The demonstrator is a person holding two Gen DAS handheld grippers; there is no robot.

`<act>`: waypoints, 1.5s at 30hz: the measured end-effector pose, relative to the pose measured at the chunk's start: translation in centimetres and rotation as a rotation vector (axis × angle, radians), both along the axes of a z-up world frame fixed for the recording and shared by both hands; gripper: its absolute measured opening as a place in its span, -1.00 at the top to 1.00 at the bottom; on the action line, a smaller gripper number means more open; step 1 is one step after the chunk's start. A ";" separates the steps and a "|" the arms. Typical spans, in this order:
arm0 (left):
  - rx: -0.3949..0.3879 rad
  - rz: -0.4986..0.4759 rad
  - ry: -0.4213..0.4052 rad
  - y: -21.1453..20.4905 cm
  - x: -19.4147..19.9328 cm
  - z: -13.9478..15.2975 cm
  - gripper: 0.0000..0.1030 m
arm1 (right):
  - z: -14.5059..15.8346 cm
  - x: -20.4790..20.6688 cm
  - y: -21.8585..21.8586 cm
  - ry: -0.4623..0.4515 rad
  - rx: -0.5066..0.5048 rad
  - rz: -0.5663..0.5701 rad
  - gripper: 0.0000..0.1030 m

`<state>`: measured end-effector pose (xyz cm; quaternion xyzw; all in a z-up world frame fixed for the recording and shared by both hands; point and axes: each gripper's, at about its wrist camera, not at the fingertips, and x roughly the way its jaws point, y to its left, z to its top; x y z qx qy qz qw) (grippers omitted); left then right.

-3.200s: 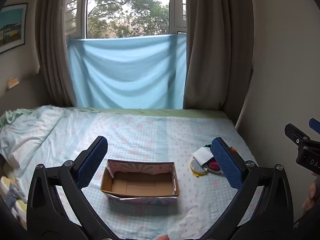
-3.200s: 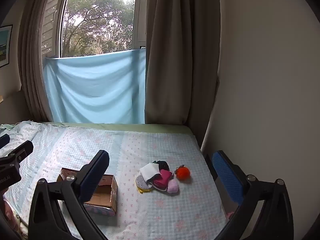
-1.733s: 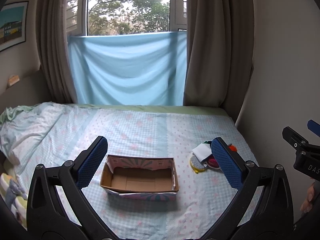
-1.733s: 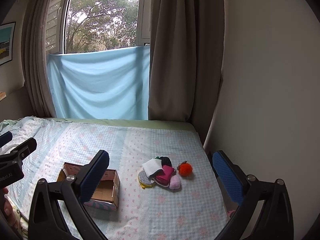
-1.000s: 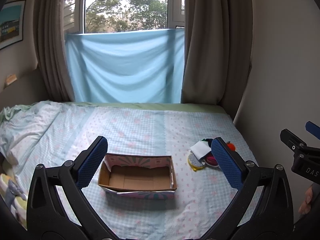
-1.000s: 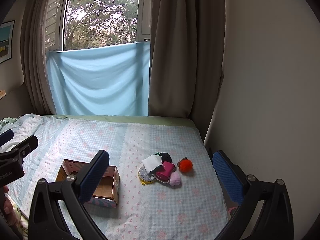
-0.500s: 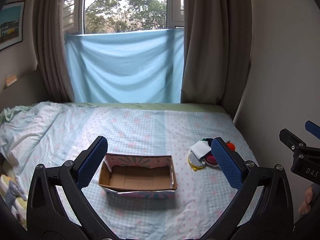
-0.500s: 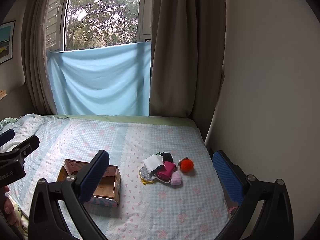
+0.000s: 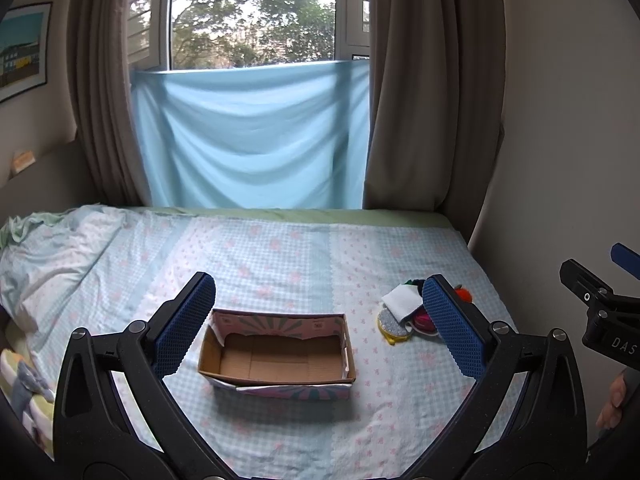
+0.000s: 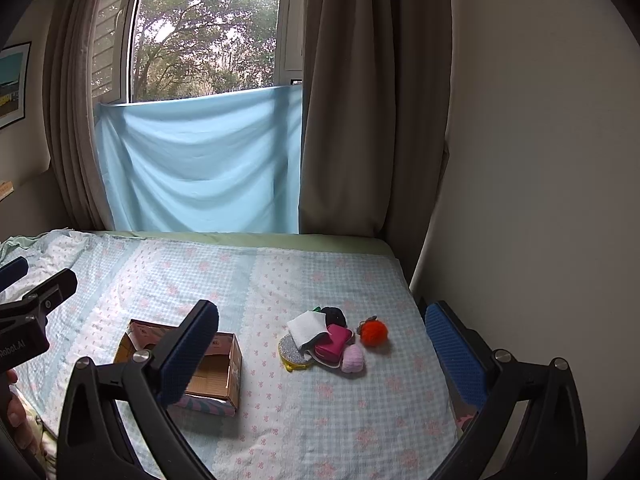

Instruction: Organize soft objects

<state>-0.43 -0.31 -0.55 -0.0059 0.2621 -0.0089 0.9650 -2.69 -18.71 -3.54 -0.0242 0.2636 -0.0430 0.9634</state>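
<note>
Bed: checked pale-blue cover with pink flowers, green sheet showing along the far edge below the window. The right edge runs close to the wall; the left side is rumpled bedding.

Cardboard box: open-topped, empty, patterned outside, sitting on the near middle of the bed. Bare cover lies on all four sides of it.

Pile of soft objects: to the right of the box and apart from it, near the bed's right edge. Contents: white cloth on top, black piece behind it, magenta pouch, silver glittery round with a yellow rim, pale pink ball at the front, orange pom-pom on the right, just beside the rest. Open cover lies in front of the pile and between it and the box.

Left tool: fingers spread wide, holding nothing, raised over the near bed with the box framed between them.

Right tool: fingers spread wide, holding nothing, raised over the near bed with the pile framed between them.
</note>
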 end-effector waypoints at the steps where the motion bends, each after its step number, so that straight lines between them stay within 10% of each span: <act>1: 0.000 0.001 -0.001 0.0 0.1 0.0 -0.99 | 0.0 0.1 0.0 0.001 -0.001 0.001 -0.99; 17: -0.006 -0.040 0.066 0.1 3.9 -0.4 -0.99 | -0.4 1.9 -0.9 0.039 0.028 -0.058 -0.99; 28: -0.021 -0.249 0.240 -3.6 15.6 -3.9 -0.99 | -4.5 9.2 -4.4 0.156 0.072 -0.191 -0.99; 35: -0.037 -0.374 0.417 -8.7 25.9 -9.6 -0.99 | -10.7 15.6 -6.7 0.286 0.083 -0.221 -0.99; 45: -0.108 -0.474 0.733 -17.0 38.2 -24.9 -0.99 | -22.4 23.7 -8.6 0.436 0.102 -0.208 -0.99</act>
